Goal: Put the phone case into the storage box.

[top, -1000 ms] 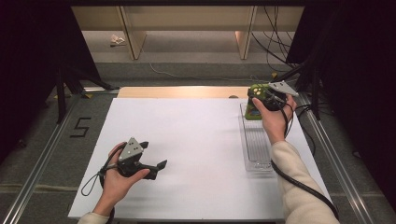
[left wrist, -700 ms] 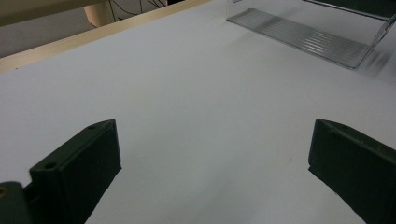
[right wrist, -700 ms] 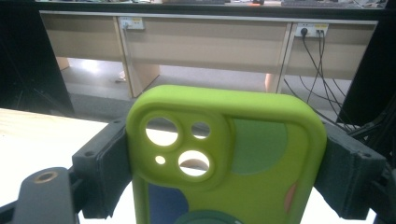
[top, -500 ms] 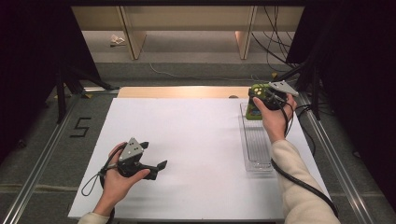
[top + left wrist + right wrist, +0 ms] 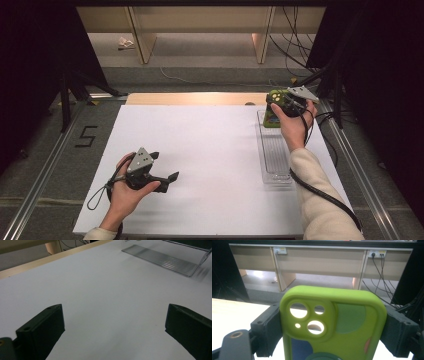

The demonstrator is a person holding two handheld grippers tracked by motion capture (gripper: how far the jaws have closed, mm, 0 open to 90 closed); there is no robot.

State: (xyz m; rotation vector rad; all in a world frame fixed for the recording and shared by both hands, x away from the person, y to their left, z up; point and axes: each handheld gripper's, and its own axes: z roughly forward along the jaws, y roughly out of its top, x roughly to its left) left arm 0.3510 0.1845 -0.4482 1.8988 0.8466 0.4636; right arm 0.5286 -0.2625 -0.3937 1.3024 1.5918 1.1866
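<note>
A lime-green phone case (image 5: pixel 332 325) with camera cut-outs stands upright between the jaws of my right gripper (image 5: pixel 332 330), which press on its two sides. From above, the right gripper (image 5: pixel 279 107) holds the phone case (image 5: pixel 272 117) over the far end of a clear plastic tray (image 5: pixel 274 150) on the right of the white table (image 5: pixel 210 150). My left gripper (image 5: pixel 167 181) rests low over the near left of the table, jaws wide apart with nothing between them. In the left gripper view the gripper (image 5: pixel 113 332) faces bare white surface.
The clear ribbed tray (image 5: pixel 162 261) lies lengthwise along the table's right side. A wooden strip (image 5: pixel 195 98) borders the far edge. Metal rails run along both sides, and cables (image 5: pixel 300 45) hang at the back right. Dark curtains flank the table.
</note>
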